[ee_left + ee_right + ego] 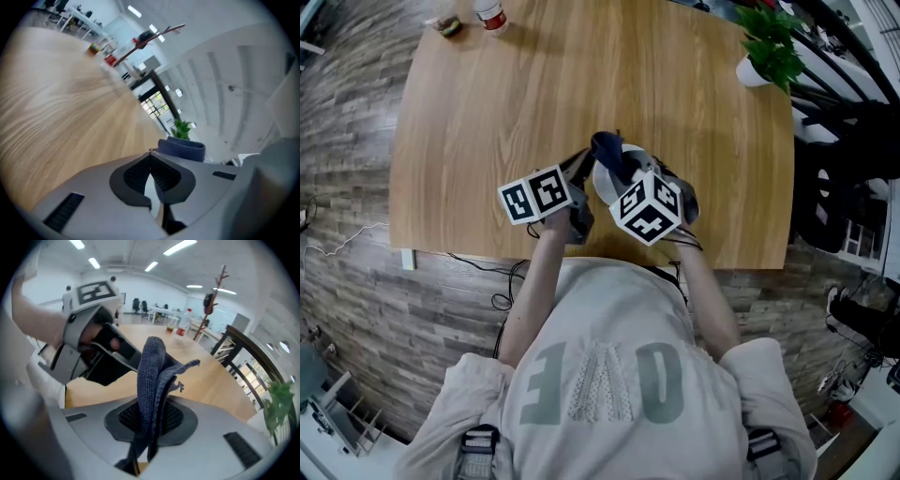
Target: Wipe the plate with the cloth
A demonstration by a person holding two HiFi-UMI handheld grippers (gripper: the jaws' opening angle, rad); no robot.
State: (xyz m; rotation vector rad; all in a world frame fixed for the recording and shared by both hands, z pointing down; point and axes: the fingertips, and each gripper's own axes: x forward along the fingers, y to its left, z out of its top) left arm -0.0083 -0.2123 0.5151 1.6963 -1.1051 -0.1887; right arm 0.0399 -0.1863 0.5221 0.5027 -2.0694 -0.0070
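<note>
A: State of the tongs?

B: Left tongs (151, 161) pressed together on a thin pale edge, which I read as the rim of the plate (603, 183); right tongs (151, 413) pinching the cloth (152, 366), a folded wad standing out past their tips.

A: Plate position?

B: Between the two tongs, tilted on edge, held off the desk (581, 84); the cloth sits just beyond the left tongs' tips, at the plate's far edge; contact not certain.

A: Handling notes?

B: Judgement only; plate stiff, smooth, probably slippery and breakable; a rim pinch lets it pivot, so press lightly and close to the held side; cloth light, limp, textured weave; keep it deep in the pads, loose fold left free to rub.
</note>
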